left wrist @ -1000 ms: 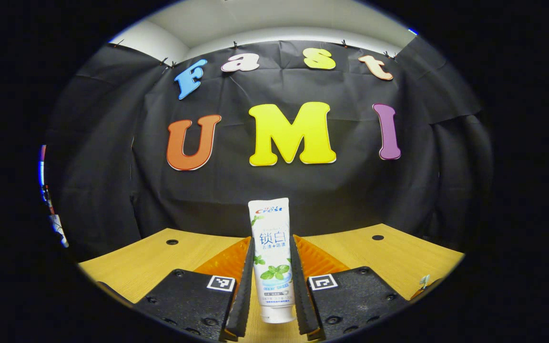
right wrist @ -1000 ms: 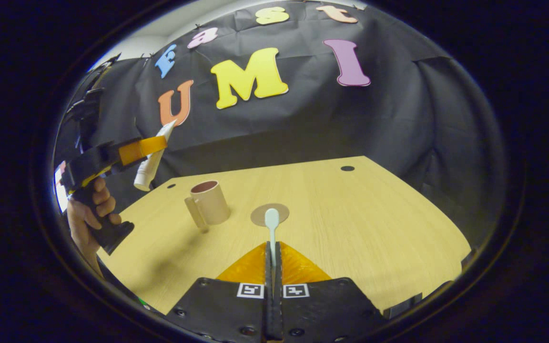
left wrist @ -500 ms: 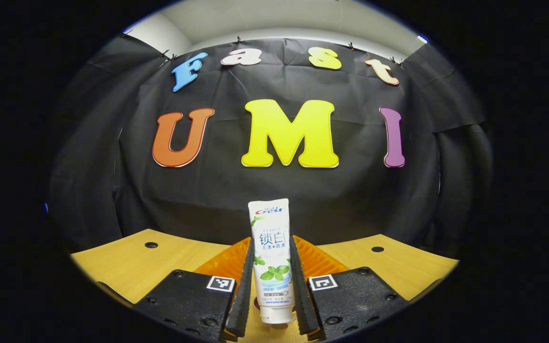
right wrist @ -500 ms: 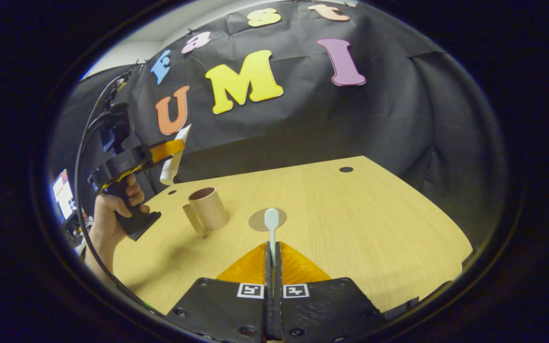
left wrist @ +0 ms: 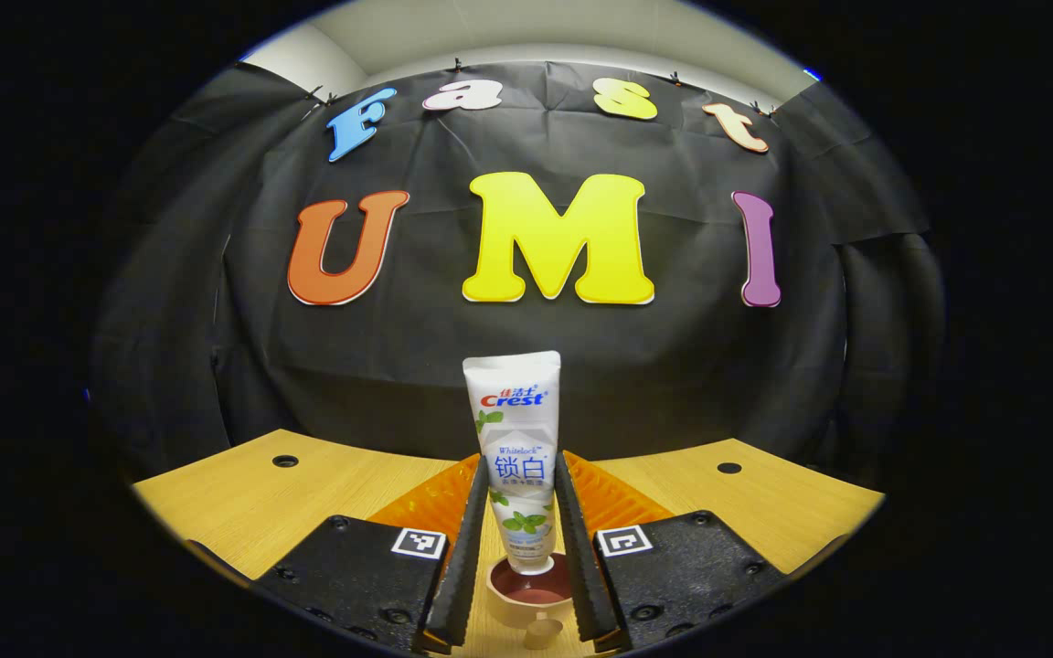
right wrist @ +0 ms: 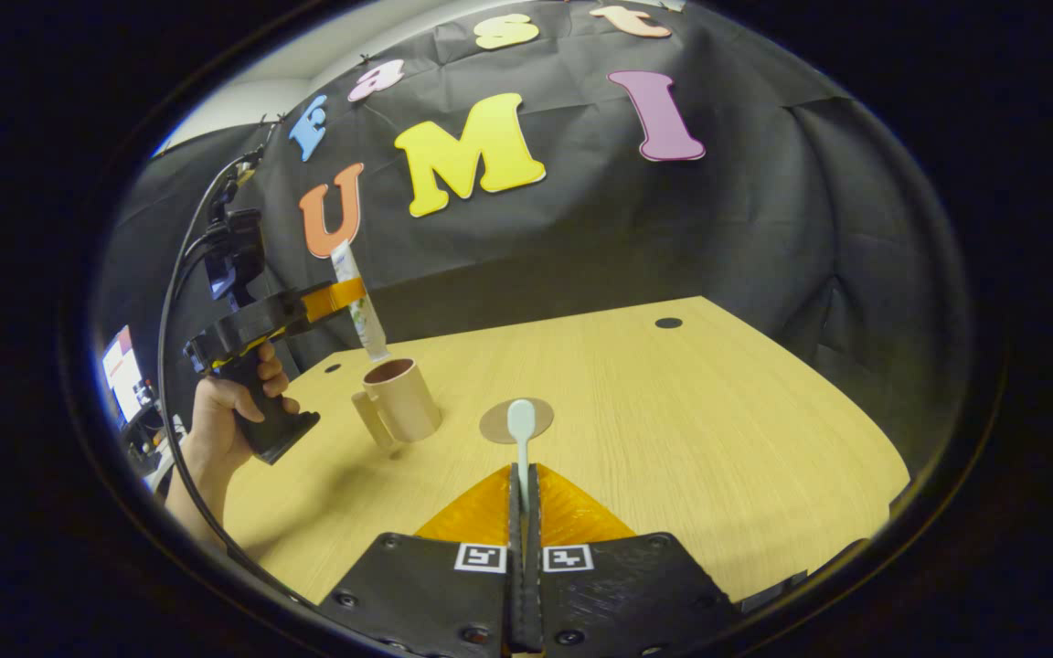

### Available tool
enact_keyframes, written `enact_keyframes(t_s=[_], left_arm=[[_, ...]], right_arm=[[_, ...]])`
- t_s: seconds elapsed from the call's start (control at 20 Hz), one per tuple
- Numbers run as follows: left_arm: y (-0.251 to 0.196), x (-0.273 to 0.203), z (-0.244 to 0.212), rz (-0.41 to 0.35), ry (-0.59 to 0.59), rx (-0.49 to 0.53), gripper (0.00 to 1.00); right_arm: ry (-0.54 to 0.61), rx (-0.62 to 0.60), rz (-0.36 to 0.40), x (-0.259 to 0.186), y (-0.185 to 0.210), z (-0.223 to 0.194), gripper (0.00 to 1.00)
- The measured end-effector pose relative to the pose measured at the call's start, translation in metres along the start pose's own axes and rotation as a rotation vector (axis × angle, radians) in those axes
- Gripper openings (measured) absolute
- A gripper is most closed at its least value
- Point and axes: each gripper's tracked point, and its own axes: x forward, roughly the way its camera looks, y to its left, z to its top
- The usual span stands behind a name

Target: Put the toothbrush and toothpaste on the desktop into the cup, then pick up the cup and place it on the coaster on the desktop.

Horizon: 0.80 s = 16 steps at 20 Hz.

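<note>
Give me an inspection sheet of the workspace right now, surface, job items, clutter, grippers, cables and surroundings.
Surface: wooden desktop, two small holes.
Job's things: toothpaste cap-down above the cup; toothbrush held; coaster bare.
Clutter: nothing seen.
Grippers: left gripper shut on toothpaste; right gripper shut on toothbrush.
Cables: black cable trailing from the left gripper.
Surroundings: black cloth wall; a hand.

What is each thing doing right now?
Toothpaste: upright, cap down, held over the cup.
Cup: upright on the desk, empty.
Toothbrush: held, sticking forward.
Coaster: flat, bare.
Left gripper: shut on toothpaste.
Right gripper: shut on toothbrush.
</note>
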Motion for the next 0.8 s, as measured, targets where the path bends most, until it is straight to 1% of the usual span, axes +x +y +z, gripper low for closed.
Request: enact_keyframes(t_s=[0.05, 0.15, 0.3, 0.35, 0.4, 0.45, 0.5, 0.6, 0.8], left_arm=[[0.000, -0.001, 0.007, 0.003, -0.024, 0.010, 0.45], [-0.002, 0.000, 0.011, -0.002, -0.036, 0.022, 0.45], [-0.006, -0.003, 0.005, -0.023, -0.019, 0.017, 0.45], [-0.005, -0.005, 0.003, -0.023, -0.008, 0.013, 0.47], [-0.004, -0.007, 0.000, -0.025, 0.002, 0.007, 0.64], [-0.002, -0.009, -0.002, -0.022, 0.006, 0.003, 0.65], [0.000, -0.009, -0.005, -0.022, 0.012, 0.000, 0.84], [0.007, -0.012, -0.013, -0.007, 0.037, -0.004, 0.90], [0.022, -0.021, -0.004, 0.015, 0.005, -0.016, 0.91]], right_arm=[[-0.001, 0.001, -0.001, -0.001, 0.000, 0.000, 0.00], [-0.003, 0.000, -0.003, -0.003, -0.001, 0.000, 0.00], [-0.003, -0.007, 0.009, 0.002, 0.004, 0.000, 0.00], [-0.001, -0.012, 0.015, 0.002, 0.006, 0.000, 0.00], [-0.001, -0.020, 0.019, 0.002, 0.007, -0.001, 0.00], [0.000, -0.026, 0.022, 0.003, 0.008, -0.001, 0.00], [0.001, -0.031, 0.026, 0.004, 0.011, -0.002, 0.00], [0.004, -0.035, 0.035, 0.006, 0.016, -0.002, 0.00], [-0.009, -0.060, 0.056, 0.008, 0.029, 0.003, 0.00]])
